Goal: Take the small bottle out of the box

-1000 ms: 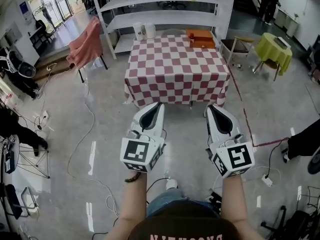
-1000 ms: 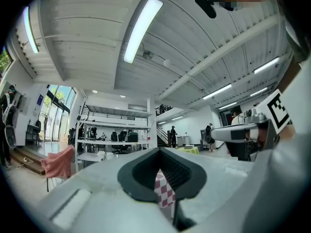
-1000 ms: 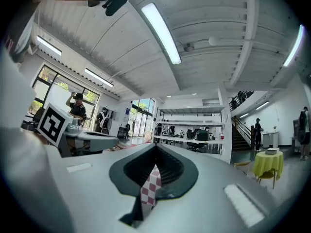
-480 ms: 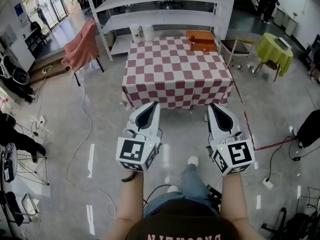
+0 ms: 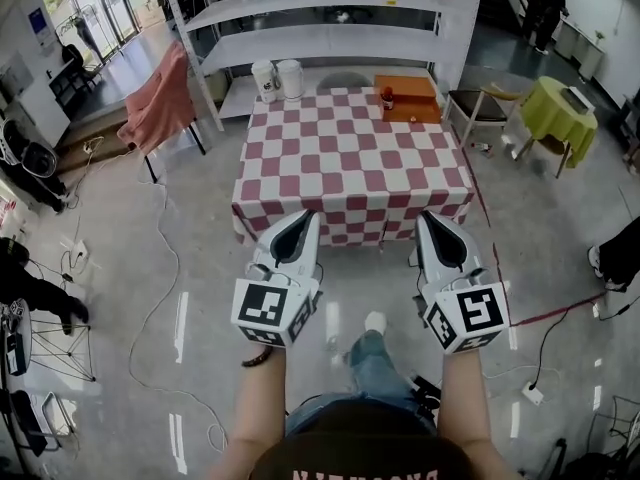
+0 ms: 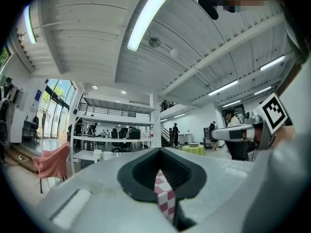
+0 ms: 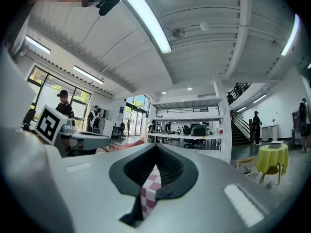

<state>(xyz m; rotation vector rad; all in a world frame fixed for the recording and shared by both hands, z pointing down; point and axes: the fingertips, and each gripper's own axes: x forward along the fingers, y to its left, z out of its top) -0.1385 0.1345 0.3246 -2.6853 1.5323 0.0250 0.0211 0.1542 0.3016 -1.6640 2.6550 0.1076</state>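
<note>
Left gripper (image 6: 159, 150): fingers clenched, tips meeting, nothing held; only a sliver of checkered cloth shows through the hollow between the pads. Right gripper (image 7: 156, 146): same, fingers clenched and empty, with checkered cloth in the hollow. In the head view both grippers are held side by side, well apart, over the grey floor (image 5: 140, 268). They point at the near edge of the bench (image 5: 350, 163), and neither touches it. The bench carries a red-and-white checkered cloth. An orange box (image 5: 412, 96) sits at its far right corner. The small bottle (image 5: 387, 98), with a red top, stands upright at the left part of the box; whether it is inside the box or just beside it can't be told. Two white cups (image 5: 277, 78) stand at the far left corner, touching or nearly so. A white shelf (image 5: 320, 40) is behind the bench. A pink cloth (image 5: 158, 98) is draped over a chair on the left. A yellow-covered table (image 5: 565, 108) is far right. Cables (image 5: 170, 228) lie on the floor at left.
</note>
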